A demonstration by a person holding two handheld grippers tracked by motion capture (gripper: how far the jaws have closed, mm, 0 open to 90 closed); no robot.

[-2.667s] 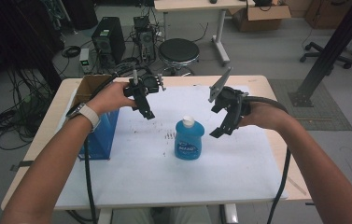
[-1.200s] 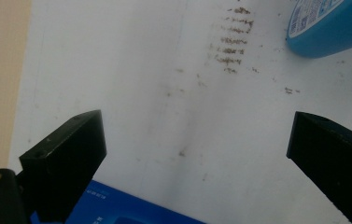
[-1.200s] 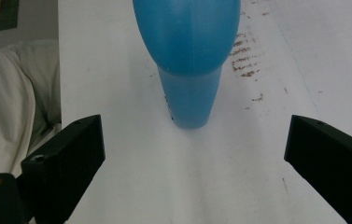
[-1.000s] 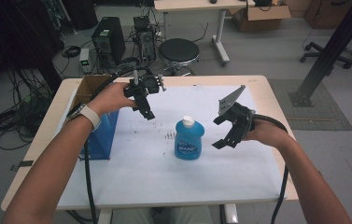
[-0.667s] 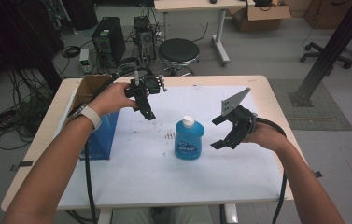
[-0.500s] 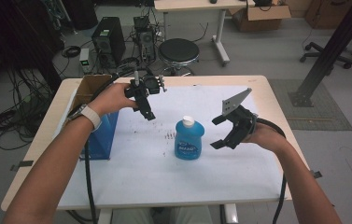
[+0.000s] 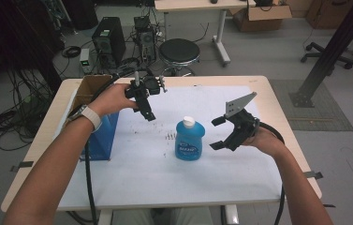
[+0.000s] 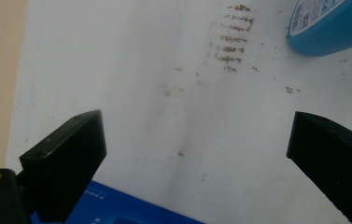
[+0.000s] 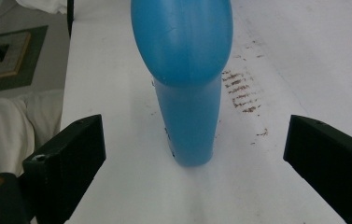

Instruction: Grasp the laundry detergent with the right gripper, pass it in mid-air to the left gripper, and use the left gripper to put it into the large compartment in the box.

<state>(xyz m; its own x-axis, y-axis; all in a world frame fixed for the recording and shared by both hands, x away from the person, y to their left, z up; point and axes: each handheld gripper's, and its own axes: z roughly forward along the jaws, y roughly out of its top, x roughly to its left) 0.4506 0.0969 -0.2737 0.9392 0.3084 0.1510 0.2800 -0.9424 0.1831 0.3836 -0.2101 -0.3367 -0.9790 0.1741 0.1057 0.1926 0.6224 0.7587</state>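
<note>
A blue bottle (image 7: pixel 189 142) with a white cap stands upright in the middle of the white-covered table (image 7: pixel 136 178). My right gripper (image 7: pixel 216 133) hovers just right of it, open, jaws pointing at the bottle without touching it. In the right gripper view the bottle (image 9: pixel 185 60) stands ahead of the wide-open right gripper (image 9: pixel 194 128), beyond its tips. My left gripper (image 7: pixel 149 114) hangs above the table left of the bottle, tilted downward. The left gripper (image 8: pixel 196 130) is open over bare white sheet, with the bottle's edge (image 8: pixel 332 23) at the upper right.
A blue carton (image 7: pixel 100 136) with brown open flaps stands at the table's left side; its top (image 8: pixel 117 212) lies under the left jaw. Brown smudges (image 7: pixel 169 137) mark the sheet beside the bottle. Behind the table are a stool (image 7: pixel 179 51) and a computer tower (image 7: pixel 108 42).
My right gripper has dropped from above the table's far right down to bottle height and settled beside the bottle. The left gripper and the bottle have stayed put.
</note>
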